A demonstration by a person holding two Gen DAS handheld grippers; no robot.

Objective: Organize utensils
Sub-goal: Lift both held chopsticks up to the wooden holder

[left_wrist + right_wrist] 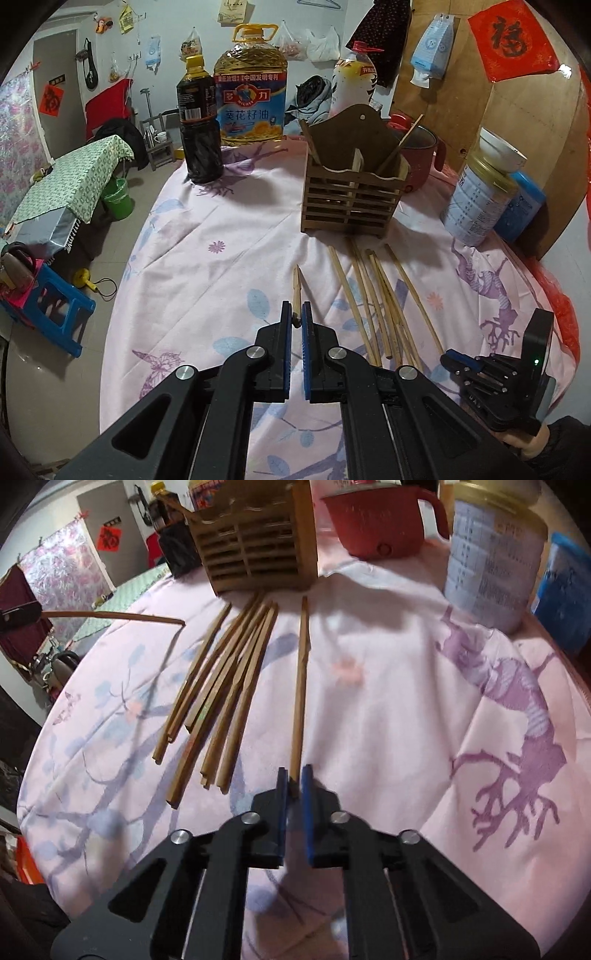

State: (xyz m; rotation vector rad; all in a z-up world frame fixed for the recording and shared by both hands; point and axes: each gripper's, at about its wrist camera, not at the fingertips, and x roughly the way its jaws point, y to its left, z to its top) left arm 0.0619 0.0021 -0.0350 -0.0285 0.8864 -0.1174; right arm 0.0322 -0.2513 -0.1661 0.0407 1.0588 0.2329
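Left gripper [296,317] is clamped on one chopstick [296,291], held clear above the pink floral cloth [207,236]. Right gripper [294,781] has its jaws pinched onto the near end of a single chopstick [301,686] that lies flat on the cloth, apart from the rest. Loose bundle of chopsticks [221,686] lies just beside it, in front of the wooden slatted holder [352,192], which has a few sticks standing in it. Red pot [376,520] and tin can [476,199] sit near the holder; oil bottle [251,85] and dark sauce bottle [199,122] stand at the far edge.

2 tools [296,314], 3 bottles [199,122], 1 holder [351,195], 1 tin [476,199].
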